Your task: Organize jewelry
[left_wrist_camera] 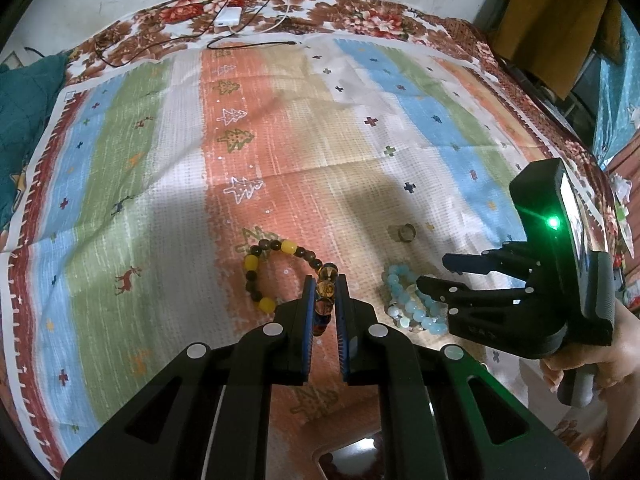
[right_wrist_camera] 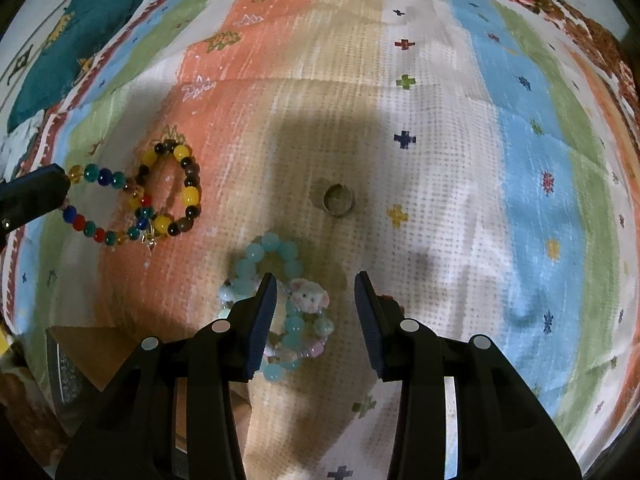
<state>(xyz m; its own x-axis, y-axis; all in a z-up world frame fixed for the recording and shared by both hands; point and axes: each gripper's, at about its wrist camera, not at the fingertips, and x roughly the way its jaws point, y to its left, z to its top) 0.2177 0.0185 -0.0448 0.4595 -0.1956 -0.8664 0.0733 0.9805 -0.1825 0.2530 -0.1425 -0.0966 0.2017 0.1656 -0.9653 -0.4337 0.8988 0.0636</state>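
My left gripper [left_wrist_camera: 324, 282] is shut on a multicolour bead bracelet [left_wrist_camera: 326, 292], pinching its amber beads. In the right wrist view that bracelet [right_wrist_camera: 100, 208] trails from the left gripper [right_wrist_camera: 36, 196] onto the cloth, overlapping a yellow-and-brown bead bracelet [right_wrist_camera: 186, 196] [left_wrist_camera: 260, 272]. My right gripper [right_wrist_camera: 316, 280] [left_wrist_camera: 434, 270] points down, open, above a pile of pale blue bead bracelets [right_wrist_camera: 280, 256] [left_wrist_camera: 412, 308] with a small white animal charm [right_wrist_camera: 308, 296]. Its left finger covers part of the pile, and the pads do not press on it. A small metal ring [right_wrist_camera: 338, 200] [left_wrist_camera: 404, 234] lies just beyond.
Everything rests on a striped patterned cloth [right_wrist_camera: 440, 120] over a floral sheet [left_wrist_camera: 360, 12]. A cardboard box edge [right_wrist_camera: 80, 344] shows at the lower left. A white charger and cables [left_wrist_camera: 228, 16] lie at the far edge, a teal cushion [right_wrist_camera: 100, 20] at the far left.
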